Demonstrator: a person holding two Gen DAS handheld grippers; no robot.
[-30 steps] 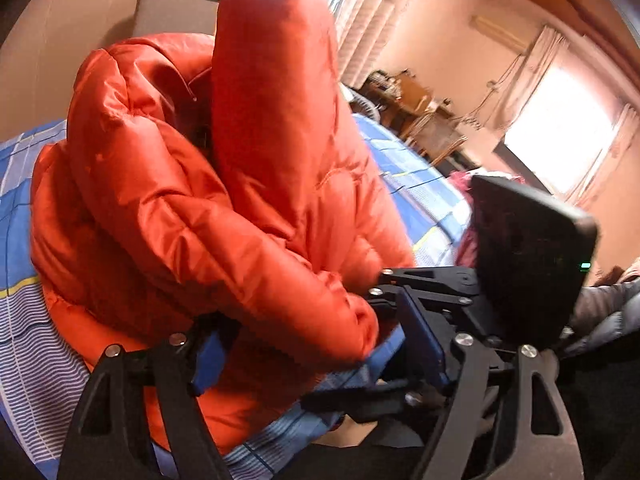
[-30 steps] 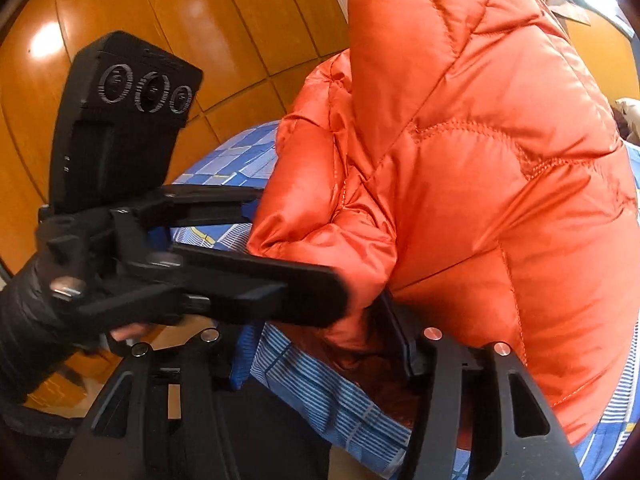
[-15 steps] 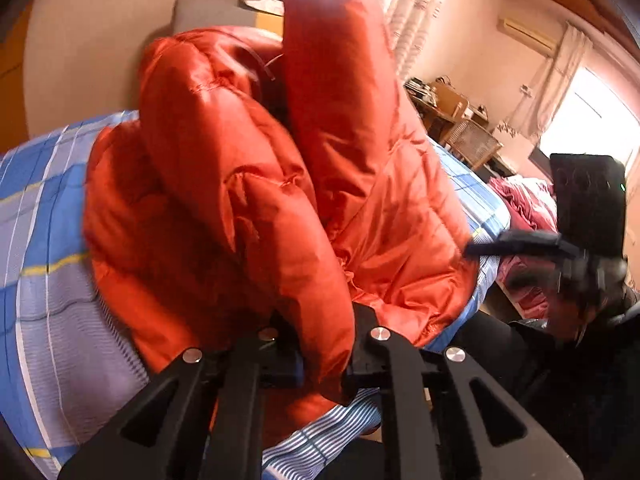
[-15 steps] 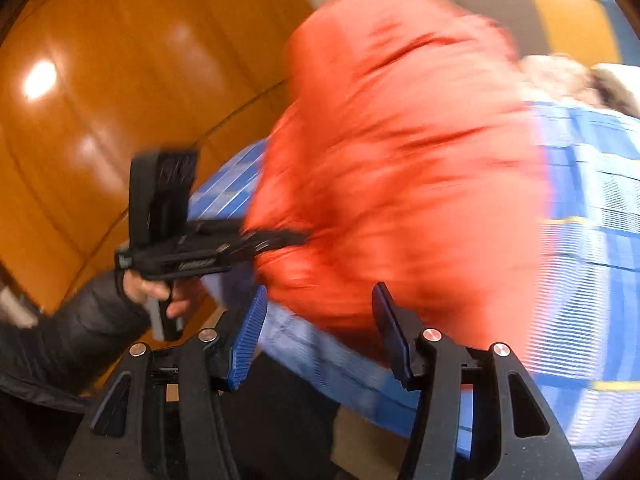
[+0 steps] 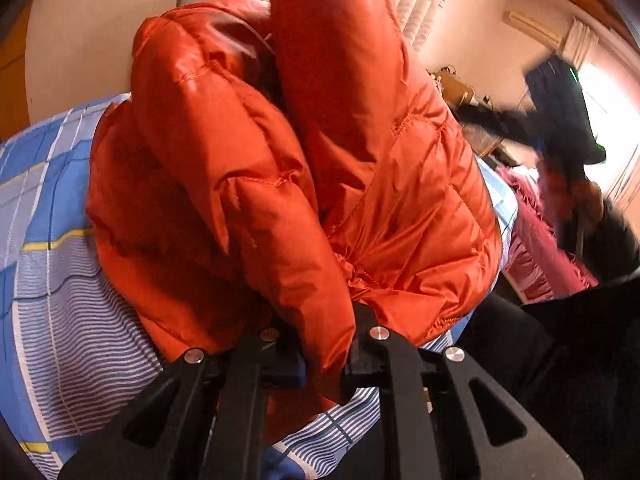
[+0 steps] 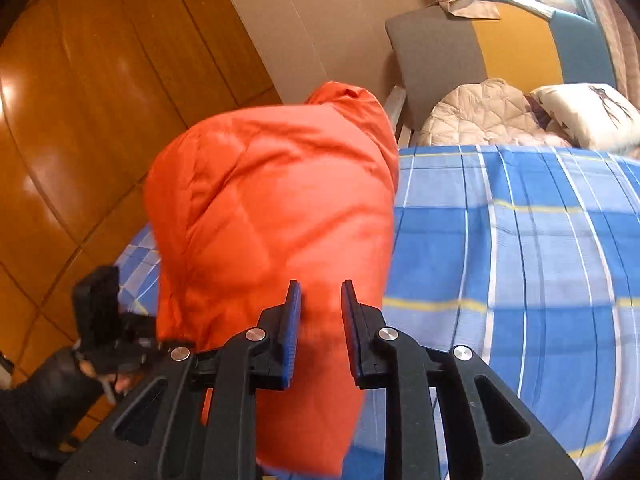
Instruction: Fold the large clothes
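- The orange puffer jacket (image 5: 304,168) stands bunched in a heap at the near edge of the bed (image 6: 520,248), its long axis running up and away from that edge.
- The left hand-held gripper (image 5: 324,364) pinches a lower fold of it, directly ahead.
- The right hand-held gripper (image 6: 320,332) stands narrowly parted in front of the fabric, apparently gripping nothing.
- The left is nearer, so I judge it leads.

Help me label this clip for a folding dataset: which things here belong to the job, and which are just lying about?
Job:
- puffy orange quilted jacket
- blue plaid bedsheet under it
- left gripper, shut on a jacket fold
- right gripper, jaws apart

Lying about:
- cream quilted blanket
- white patterned pillow
- pink fringed cloth
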